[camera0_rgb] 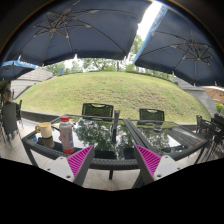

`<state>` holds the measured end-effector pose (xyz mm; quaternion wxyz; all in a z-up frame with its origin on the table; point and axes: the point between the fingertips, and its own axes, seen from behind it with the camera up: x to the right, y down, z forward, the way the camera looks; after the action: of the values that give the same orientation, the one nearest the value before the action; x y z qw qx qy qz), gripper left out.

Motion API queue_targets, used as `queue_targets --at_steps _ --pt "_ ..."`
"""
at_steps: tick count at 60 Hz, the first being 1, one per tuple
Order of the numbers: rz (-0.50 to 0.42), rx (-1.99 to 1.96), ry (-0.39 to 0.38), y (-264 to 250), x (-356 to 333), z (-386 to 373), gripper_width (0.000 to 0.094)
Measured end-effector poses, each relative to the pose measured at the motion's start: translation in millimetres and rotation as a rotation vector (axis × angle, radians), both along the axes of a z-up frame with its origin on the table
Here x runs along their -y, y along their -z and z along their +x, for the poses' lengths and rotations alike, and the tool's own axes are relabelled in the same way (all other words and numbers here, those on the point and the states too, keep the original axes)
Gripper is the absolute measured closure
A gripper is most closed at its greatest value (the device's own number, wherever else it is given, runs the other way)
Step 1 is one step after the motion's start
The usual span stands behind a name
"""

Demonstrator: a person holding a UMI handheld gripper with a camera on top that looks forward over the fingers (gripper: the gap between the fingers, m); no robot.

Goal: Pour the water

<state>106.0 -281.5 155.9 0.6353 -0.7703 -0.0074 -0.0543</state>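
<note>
Gripper wide open, empty

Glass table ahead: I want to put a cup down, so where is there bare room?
The glass table looks bare between the open tongs, right of the red-capped bottle. It is crowded by that bottle and the tan cup.

Your gripper has grey fingers with magenta pads, diagonal-ribbed. Ahead of them the glass table shows a dark top mirroring green. On the table, left of your fingers: red-capped bottle, tan cup. Beyond the table: black chairs, green lawn. Above it, dark grey-blue umbrellas.
</note>
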Motion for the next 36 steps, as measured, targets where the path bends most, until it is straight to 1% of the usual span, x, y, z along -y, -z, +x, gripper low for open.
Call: queue_targets --at_steps 7,21,26,36 --pt "0.019 -0.018 0.028 -2 -2 -1 0.0093" --pt "0.013 0.003 0.045 0 -4 7 0.0092" --pt "0.005 -0.015 0.006 1 -8 -6 0.0103" --pt "-0.012 -0.024 -0.144 9 -41 -69 0.0105"
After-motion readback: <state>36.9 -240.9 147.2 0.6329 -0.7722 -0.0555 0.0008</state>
